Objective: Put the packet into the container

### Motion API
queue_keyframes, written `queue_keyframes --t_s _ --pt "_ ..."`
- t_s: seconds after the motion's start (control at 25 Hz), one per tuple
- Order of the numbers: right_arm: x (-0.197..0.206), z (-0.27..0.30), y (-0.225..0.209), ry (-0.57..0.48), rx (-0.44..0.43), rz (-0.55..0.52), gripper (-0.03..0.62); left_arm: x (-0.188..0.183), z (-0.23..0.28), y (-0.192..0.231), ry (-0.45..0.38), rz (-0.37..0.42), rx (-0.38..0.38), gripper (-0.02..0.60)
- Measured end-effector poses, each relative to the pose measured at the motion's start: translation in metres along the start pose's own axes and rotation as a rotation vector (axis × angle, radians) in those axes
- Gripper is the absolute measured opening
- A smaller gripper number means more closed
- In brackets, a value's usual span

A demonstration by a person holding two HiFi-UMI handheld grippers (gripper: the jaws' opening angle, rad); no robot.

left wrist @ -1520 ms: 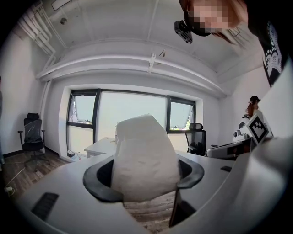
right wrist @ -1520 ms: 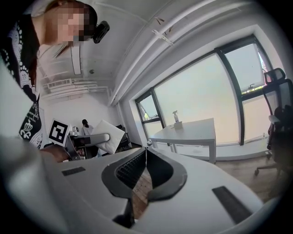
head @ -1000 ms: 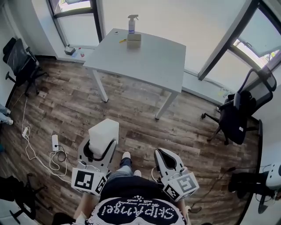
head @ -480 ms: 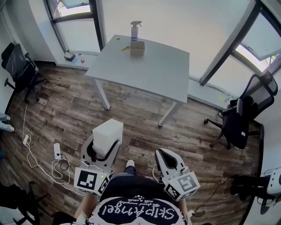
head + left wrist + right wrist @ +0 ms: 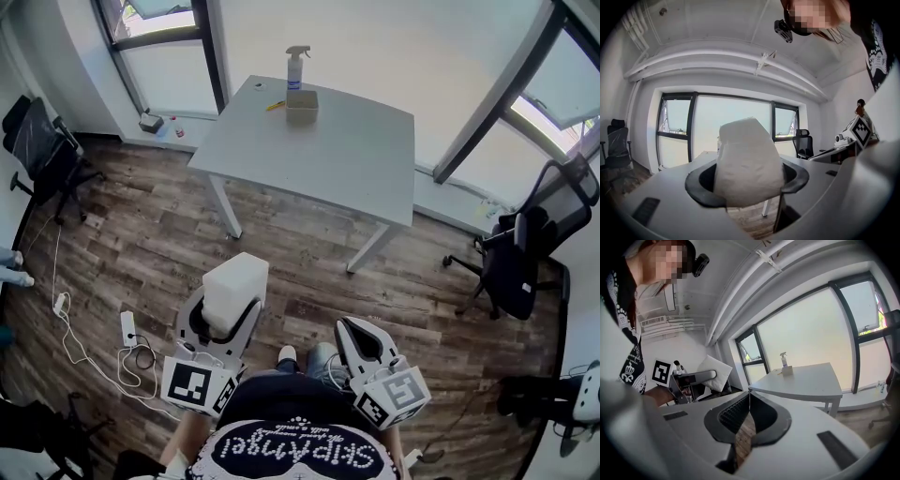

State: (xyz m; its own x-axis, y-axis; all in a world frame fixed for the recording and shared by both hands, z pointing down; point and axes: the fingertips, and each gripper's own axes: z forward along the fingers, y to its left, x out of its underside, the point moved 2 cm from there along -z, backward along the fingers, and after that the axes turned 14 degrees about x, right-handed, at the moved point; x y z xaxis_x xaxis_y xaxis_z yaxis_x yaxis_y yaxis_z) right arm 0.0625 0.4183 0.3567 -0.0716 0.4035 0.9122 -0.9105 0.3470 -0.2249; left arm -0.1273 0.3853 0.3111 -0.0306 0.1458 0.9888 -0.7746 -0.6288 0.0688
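A white, soft packet (image 5: 234, 289) is clamped between the jaws of my left gripper (image 5: 228, 311), held at waist height over the wooden floor. It fills the left gripper view, where the packet (image 5: 747, 161) stands upright between the black pads. My right gripper (image 5: 352, 327) sits beside it, shut, its pads meeting with nothing between them (image 5: 749, 394). The container (image 5: 301, 107), a small beige box, stands at the far edge of a grey table (image 5: 328, 159), well ahead of both grippers. The right gripper view also shows the container (image 5: 788, 371) and the packet (image 5: 715, 371).
A spray bottle (image 5: 295, 67) stands behind the container, and a small yellow item (image 5: 274, 106) lies to its left. Black office chairs stand at the left (image 5: 42, 131) and right (image 5: 525, 253). Cables and a power strip (image 5: 129, 330) lie on the floor to my left.
The table has drifted right and slightly nearer in the head view as the person steps toward it. Both grippers keep their pose, the left still holding the packet.
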Motion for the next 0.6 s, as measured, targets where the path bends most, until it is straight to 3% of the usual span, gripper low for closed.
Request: queue_keyframes --t_s 0.6 --pt "-0.002 0.031 -0.002 0.044 -0.045 0.001 0.015 0.007 0.007 0.018 0.028 -0.034 -0.036 0.290"
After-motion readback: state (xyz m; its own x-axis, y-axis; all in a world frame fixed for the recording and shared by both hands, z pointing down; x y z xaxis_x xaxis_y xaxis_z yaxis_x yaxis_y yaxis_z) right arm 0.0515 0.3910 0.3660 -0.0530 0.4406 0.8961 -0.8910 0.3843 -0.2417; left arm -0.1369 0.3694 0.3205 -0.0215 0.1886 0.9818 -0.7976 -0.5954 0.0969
